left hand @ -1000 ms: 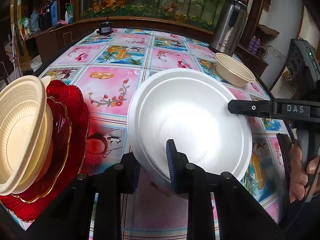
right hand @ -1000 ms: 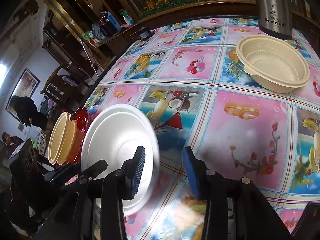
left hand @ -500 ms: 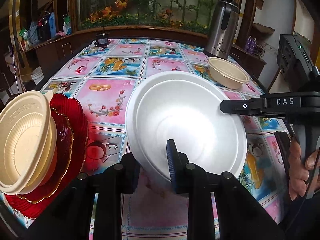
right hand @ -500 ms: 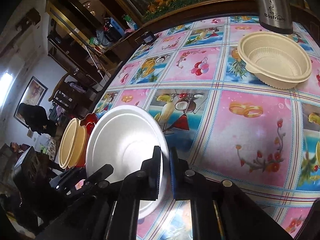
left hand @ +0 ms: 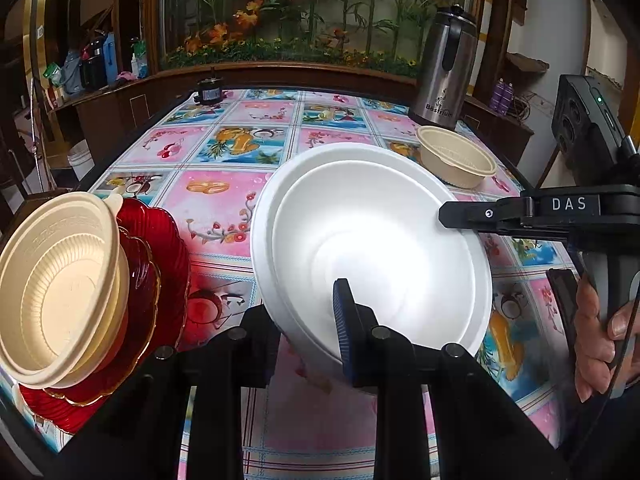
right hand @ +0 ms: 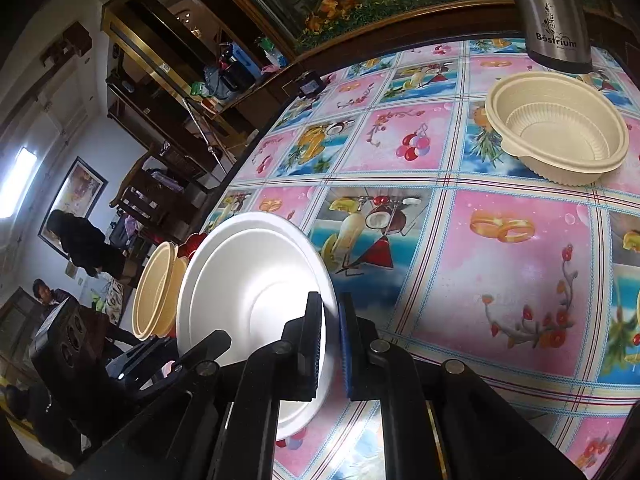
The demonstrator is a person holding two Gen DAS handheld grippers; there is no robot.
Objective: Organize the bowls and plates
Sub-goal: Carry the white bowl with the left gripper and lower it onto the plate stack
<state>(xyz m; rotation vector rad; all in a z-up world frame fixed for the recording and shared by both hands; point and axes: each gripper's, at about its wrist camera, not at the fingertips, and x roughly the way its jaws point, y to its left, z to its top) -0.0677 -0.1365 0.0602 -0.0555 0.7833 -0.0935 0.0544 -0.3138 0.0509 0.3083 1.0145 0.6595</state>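
Note:
A white foam plate (left hand: 372, 240) is held tilted above the table; there may be two nested. My left gripper (left hand: 308, 340) is shut on its near rim. My right gripper (right hand: 330, 344) is shut on its opposite rim, and its finger shows in the left wrist view (left hand: 480, 216). The plate also shows in the right wrist view (right hand: 248, 292). At the left stand stacked cream bowls (left hand: 60, 292) on red glass plates (left hand: 160, 264). Another cream bowl (right hand: 560, 128) sits at the far right, also seen in the left wrist view (left hand: 456, 156).
A steel thermos jug (left hand: 444, 72) stands behind the far cream bowl. A small black object (left hand: 210, 92) sits at the table's far edge. The table has a pink and blue patterned cloth (right hand: 500, 240). Dark wooden furniture surrounds it.
My right gripper has closed from open onto the plate's rim. The plate has risen and tilted slightly. My left gripper has kept its hold.

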